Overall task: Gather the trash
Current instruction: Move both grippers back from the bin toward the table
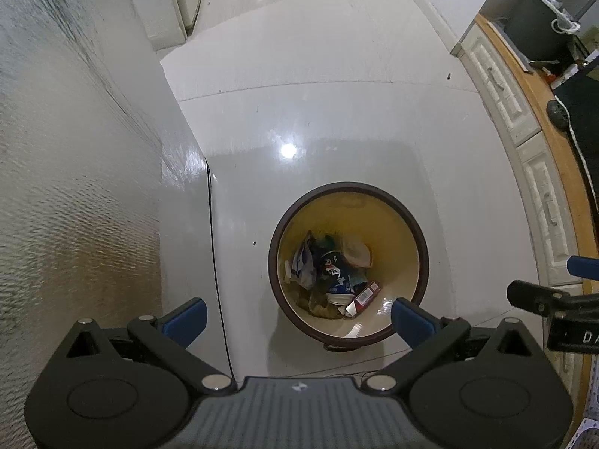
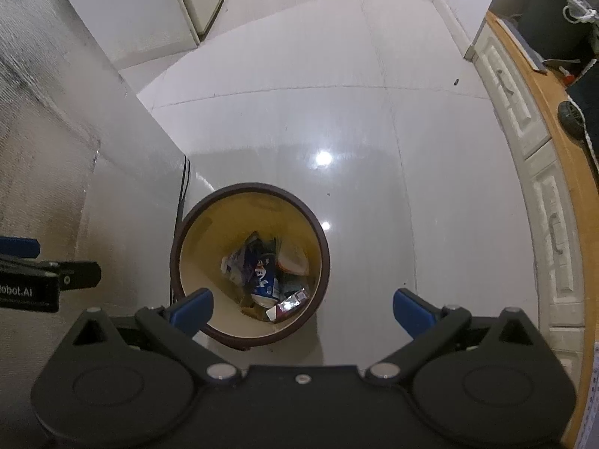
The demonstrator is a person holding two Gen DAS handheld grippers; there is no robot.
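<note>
Both views looking straight down at a round trash bin (image 1: 348, 262) with a dark brown rim and cream-yellow inside, standing on glossy white floor tiles (image 1: 318, 93). Left gripper (image 1: 297, 318) empty, blue pads spread wide, bin seen between them and toward the right pad. Right gripper (image 2: 303, 308) likewise spread and empty, bin (image 2: 250, 262) toward its left pad.

Only in the left view: a thin dark cable (image 1: 215, 254) running along the base of the textured wall (image 1: 75, 187). Only in the right view: a second, smaller light glare beside the bin rim.

Wooden counter (image 1: 535, 104) with white drawers cut off at the right edge; items on it too dark to identify.

Inside the bin, at the bottom: crumpled wrappers (image 1: 305, 262), a dark blue packet (image 1: 335, 273), a red-and-white carton (image 1: 365, 295); printing unreadable.
</note>
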